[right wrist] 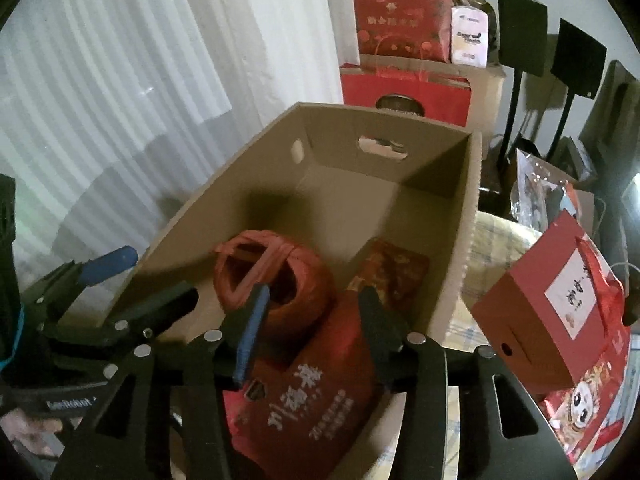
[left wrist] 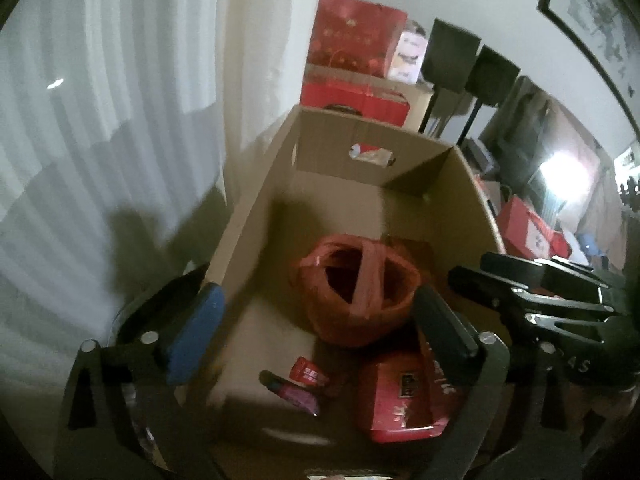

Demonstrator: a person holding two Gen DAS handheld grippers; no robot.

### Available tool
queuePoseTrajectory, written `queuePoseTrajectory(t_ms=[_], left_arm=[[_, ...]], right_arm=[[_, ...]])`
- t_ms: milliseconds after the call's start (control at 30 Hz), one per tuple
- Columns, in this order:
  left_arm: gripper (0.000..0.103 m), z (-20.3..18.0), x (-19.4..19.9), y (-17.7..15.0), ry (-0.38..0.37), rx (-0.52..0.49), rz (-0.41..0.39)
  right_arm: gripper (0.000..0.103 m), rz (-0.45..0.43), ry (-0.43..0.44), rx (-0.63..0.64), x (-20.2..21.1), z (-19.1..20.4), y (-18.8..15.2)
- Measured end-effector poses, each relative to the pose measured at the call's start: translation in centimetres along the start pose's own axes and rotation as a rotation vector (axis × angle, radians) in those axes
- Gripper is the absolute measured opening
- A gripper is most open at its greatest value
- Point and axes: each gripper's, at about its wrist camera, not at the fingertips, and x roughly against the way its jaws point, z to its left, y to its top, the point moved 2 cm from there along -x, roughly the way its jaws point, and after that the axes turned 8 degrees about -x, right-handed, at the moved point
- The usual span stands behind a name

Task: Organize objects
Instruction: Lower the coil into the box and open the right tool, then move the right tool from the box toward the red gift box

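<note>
Box, an open cardboard one, is where the sorting gathers. Inside it, a red net bag sits mid-floor, a flat red packet lies against the near right wall, and a darker red packet lies just beyond that. The left view also shows a small red sachet and a dark purple-tipped item on the box floor by the near wall.

The left gripper hovers above the near end of the box, jaws released and holding nothing. The right gripper hangs over the flat packet, jaws likewise spread and empty; whether they touch it I cannot tell.

Judging by this, the task looks partly done: several items are already boxed, and the far half of the box floor is bare. Left outside, to the right of the box, are a red carton, a cartoon-printed bag under it and a clear packet behind. Red gift bags stand beyond the far wall.
</note>
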Motion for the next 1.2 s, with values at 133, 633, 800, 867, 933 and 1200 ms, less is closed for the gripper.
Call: queuePoseTrajectory(t_ms=[133,633,800,867,933,1200], left_arm=[[0.099,-1.0,0.8,0.2,0.017,-0.029,-0.013],[0.102,-5.0,3.3,0.8,0.038,-0.1,-0.069],[0.102,-6.6,4.1,1.0,0.034,-0.121,-0.087],[0.102,-7.2,4.3,1.2,0.032,-0.128,-0.093],[0.102,-7.9,4.6,1.3,0.024,-0.134,-0.098],[0.103,-11.1,5.1,1.5,-0.001,-0.169,-0.117]], right_arm=[[0.06,-0.037,-0.05,0.011,1.4,-0.5,-0.5],[0.088,-0.166,-0.138,-0.084,7.3,-5.8,-2.1],[0.098,-0.202,-0.154,-0.11,9.1,-7.6,-2.8],[0.101,-0.22,-0.166,-0.121,9.9,-8.4,-3.1],[0.101,-0.229,-0.172,-0.132,10.5,-9.3,-3.4],[0.102,-0.262,-0.206,-0.182,12.9,-12.6,-4.8]])
